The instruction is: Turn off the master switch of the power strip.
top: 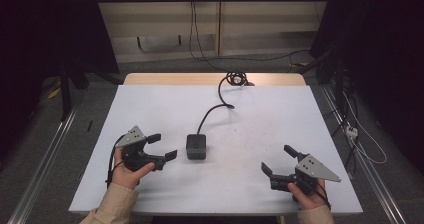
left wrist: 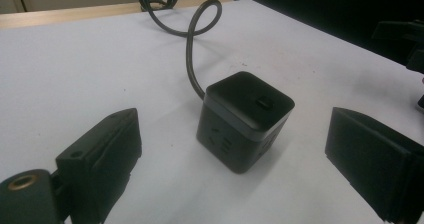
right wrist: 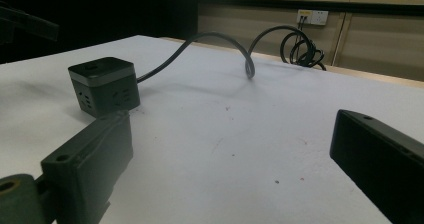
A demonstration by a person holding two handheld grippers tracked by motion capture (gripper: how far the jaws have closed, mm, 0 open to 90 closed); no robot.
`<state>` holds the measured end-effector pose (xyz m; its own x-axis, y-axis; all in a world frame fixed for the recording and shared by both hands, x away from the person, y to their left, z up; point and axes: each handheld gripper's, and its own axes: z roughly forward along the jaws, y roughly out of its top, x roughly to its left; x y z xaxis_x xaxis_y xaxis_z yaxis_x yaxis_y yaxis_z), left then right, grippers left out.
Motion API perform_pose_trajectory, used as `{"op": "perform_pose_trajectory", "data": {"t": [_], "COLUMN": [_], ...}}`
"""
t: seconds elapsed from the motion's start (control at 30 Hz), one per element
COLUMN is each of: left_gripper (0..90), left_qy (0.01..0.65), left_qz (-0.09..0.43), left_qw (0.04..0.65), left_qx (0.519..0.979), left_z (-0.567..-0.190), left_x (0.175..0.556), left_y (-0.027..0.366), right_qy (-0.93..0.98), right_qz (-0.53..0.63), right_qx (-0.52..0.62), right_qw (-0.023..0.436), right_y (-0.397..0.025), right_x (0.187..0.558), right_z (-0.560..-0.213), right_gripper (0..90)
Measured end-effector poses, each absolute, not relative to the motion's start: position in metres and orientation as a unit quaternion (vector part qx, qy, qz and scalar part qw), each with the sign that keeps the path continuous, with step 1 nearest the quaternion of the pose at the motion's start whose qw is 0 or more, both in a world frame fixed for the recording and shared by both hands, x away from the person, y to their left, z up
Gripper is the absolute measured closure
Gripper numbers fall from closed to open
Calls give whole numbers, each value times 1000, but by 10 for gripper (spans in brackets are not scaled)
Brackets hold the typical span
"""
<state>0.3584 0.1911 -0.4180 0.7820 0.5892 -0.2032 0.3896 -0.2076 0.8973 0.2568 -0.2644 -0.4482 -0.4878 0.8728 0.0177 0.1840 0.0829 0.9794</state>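
**Black socket cube waits between two spread grippers**

The socket cube [top: 196,146] sits mid-bench on the white bench [top: 150,109], its cable [top: 212,109] trailing back. The left gripper [top: 162,146] hovers just beside it, jaws apart; the right gripper [top: 279,160] rests farther off, jaws also apart. This looks like the approach: next, the left must advance to straddle the cube squarely.

No text, label, brand or number can be read anywhere; the black socket cube [left wrist: 243,120] bears small pale marks beside its outlets, perhaps symbols, too blurred to make out in either gripper view.
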Motion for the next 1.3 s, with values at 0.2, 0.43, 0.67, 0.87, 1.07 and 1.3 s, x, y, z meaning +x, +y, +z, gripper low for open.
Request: {"op": "perform_pose_trajectory", "data": {"t": [0.2,0.43,0.67,0.87,1.07,1.3], "left_gripper": [70,64,64,64,64,64], "left_qy": [317,320,325,325,323,330], "left_qz": [98,97,100,101,107,110], "left_qw": [544,541,539,535,532,525], "left_qx": [771,772,771,773,775,777], "left_z": [-420,-425,-427,-430,-432,-435], "left_x": [356,355,353,352,350,349], "left_y": [200,208,216,221,226,233], "right_qy": [664,666,666,667,667,668], "right_qz": [549,548,549,548,547,546], "right_qx": [398,397,397,397,398,398], "right_qw": [314,313,313,313,313,312], "right_y": [-265,-264,-264,-264,-264,-264], "right_x": [257,257,257,257,257,257], "right_z": [-448,-448,-448,-449,-448,-449], "right_gripper": [29,29,30,30,30,30]}}
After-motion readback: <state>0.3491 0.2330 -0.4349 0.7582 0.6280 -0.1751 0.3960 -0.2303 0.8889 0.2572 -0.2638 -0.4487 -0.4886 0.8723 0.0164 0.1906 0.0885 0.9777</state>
